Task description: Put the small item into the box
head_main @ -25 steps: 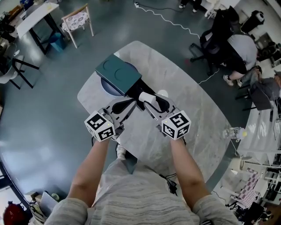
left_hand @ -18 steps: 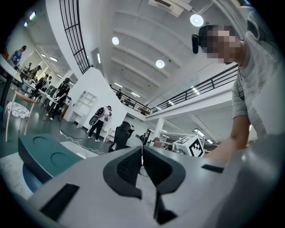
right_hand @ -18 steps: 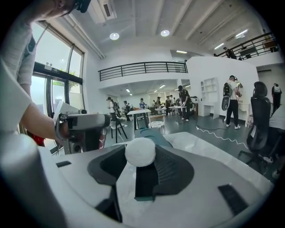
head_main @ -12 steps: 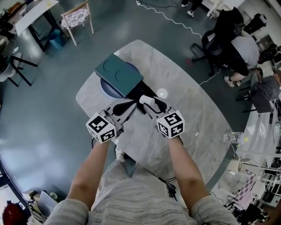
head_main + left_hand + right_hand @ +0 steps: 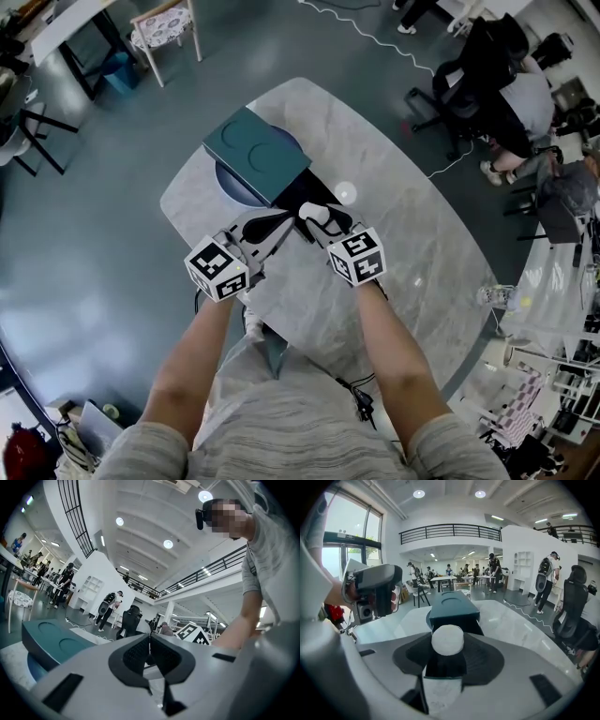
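A small white round item [image 5: 447, 640] sits between the dark pads of my right gripper [image 5: 447, 643], which is shut on it. In the head view that gripper [image 5: 317, 214] holds the white item [image 5: 315, 212] at the near edge of the black box [image 5: 302, 192]. The box's teal lid [image 5: 258, 150] stands open behind it; from the right gripper view, the lid [image 5: 453, 605] lies straight ahead. My left gripper [image 5: 284, 222] hovers just left of the right one, jaws shut with nothing between them [image 5: 150, 641].
A blue round base [image 5: 232, 183] lies under the teal lid on the marble table [image 5: 412, 244]. A bright white spot [image 5: 345, 193] shows on the table right of the box. Chairs, desks and people stand around on the grey floor.
My right gripper has moved forward and left with the white item, closer to the box. The left gripper has barely shifted.
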Tool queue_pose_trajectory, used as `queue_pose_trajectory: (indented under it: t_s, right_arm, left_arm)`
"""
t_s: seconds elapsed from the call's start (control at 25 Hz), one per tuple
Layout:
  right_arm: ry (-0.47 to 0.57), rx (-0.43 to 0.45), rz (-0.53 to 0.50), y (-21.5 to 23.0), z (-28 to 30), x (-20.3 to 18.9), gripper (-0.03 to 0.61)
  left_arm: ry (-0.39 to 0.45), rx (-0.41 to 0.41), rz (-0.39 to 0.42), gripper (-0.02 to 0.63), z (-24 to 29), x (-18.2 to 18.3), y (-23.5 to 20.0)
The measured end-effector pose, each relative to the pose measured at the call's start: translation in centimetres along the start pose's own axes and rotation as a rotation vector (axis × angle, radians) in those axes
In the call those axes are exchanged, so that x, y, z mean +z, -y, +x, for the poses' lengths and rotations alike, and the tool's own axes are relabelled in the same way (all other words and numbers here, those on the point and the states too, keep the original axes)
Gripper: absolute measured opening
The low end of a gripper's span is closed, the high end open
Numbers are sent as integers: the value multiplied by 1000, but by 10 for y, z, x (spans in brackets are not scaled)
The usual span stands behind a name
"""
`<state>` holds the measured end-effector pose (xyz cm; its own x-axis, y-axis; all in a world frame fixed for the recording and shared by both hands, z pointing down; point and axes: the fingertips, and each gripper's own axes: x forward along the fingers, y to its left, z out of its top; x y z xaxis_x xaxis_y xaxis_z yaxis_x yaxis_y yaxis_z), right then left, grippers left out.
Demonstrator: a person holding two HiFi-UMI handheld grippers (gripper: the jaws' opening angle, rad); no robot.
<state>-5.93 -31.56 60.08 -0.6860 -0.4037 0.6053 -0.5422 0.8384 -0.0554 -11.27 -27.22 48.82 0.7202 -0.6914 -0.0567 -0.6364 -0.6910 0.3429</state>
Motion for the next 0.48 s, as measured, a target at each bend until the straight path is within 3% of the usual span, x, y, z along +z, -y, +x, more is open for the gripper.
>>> queue_pose_trajectory:
  t_s: [0.48]
  right_arm:
    - [-151, -7, -32, 8, 16, -24, 202]
  left_arm:
    - [1, 4, -14, 21, 2, -5, -5]
